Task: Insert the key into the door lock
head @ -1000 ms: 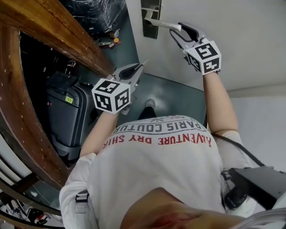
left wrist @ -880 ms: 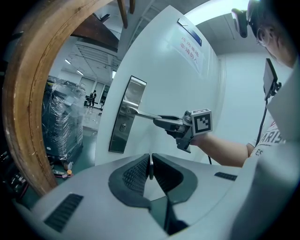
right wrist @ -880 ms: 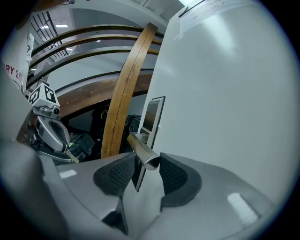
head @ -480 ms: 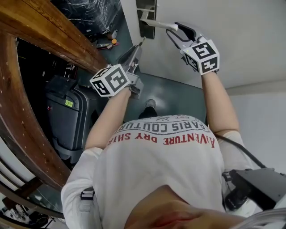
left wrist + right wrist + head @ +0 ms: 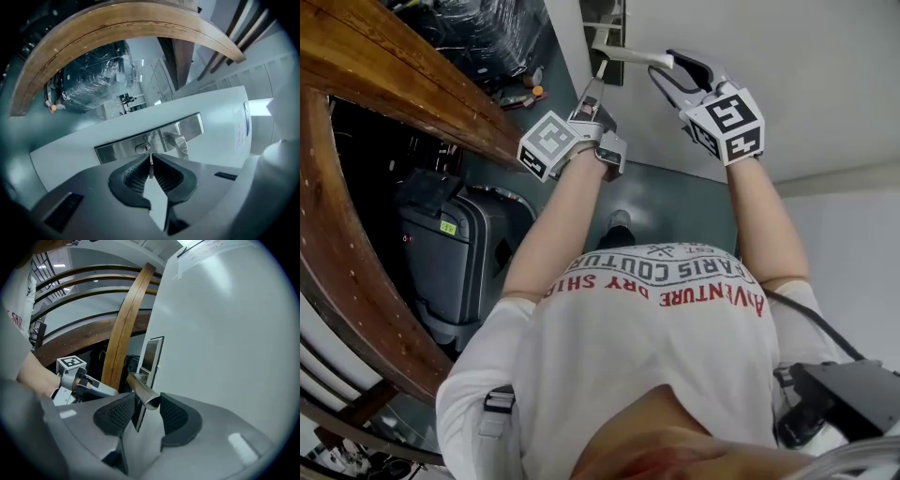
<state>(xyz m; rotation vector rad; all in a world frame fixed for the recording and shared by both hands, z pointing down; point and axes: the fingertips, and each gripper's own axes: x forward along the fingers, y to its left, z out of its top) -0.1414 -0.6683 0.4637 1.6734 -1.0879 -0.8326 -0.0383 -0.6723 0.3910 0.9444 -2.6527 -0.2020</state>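
My left gripper is shut on a small silver key held upright between its pads. The key's tip sits just below the keyhole in the steel lock plate; whether it touches I cannot tell. The plate is on the white door. My right gripper grips the free end of the steel door handle, a pad on either side. In the right gripper view the left gripper shows left of the plate.
A curved wooden rail runs along the left, close to my left arm. Below it stands a dark suitcase. Plastic-wrapped goods and small items lie on the grey floor beyond.
My left gripper has risen toward the lock plate and rolled, bringing the key up to the keyhole. The right gripper has stayed on the handle.
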